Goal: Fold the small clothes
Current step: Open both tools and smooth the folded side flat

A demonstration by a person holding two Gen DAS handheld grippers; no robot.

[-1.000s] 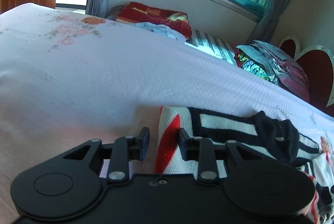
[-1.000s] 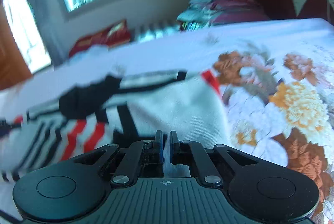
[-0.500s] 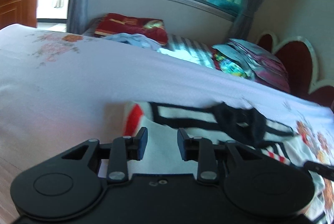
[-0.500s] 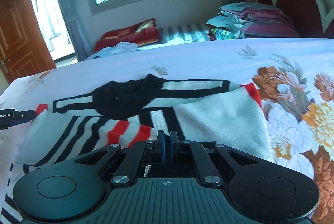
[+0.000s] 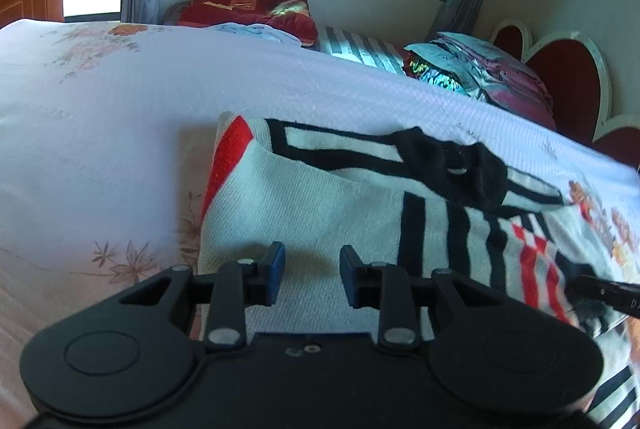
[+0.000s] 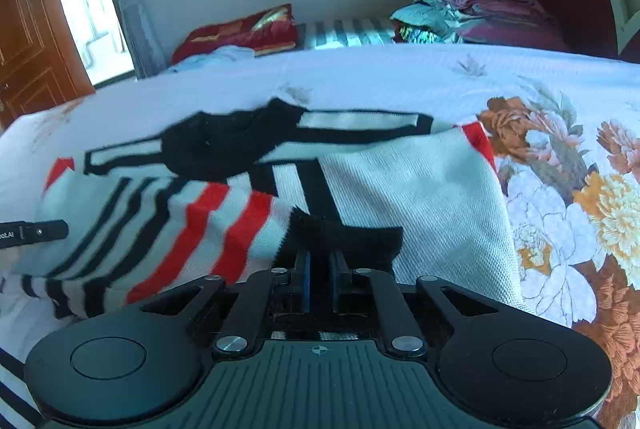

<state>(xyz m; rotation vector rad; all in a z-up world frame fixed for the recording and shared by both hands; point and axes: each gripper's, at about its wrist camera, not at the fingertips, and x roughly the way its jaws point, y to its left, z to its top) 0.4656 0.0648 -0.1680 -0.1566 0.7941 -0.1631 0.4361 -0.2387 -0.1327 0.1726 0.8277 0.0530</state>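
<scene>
1. Right tongs [image 6: 319,269]: the jaws have just been opening and now stand a narrow gap apart. The black cuff [image 6: 344,235] lies just ahead of the tips, not pinched. Judged: the sleeve has been let go across the body.
2. Left tongs [image 5: 312,269]: parted moderately, as a second ago, nothing gripped. White knit of the sweater [image 5: 340,205] lies under and between the tips; whether they touch it I cannot tell.
3. Change: in the left view the left sleeve, spread flat a second ago, is now folded inward over the body. Judged: both sleeves are in; the body fold remains.
4. Sweater: flat on the bed [image 5: 100,117], directly ahead of both tongs. Black collar [image 6: 224,145] at the far edge, pointing away; long axis runs away from the tongs, hem nearest and out of view.
5. Each tool's tip shows at the other view's edge.
</scene>
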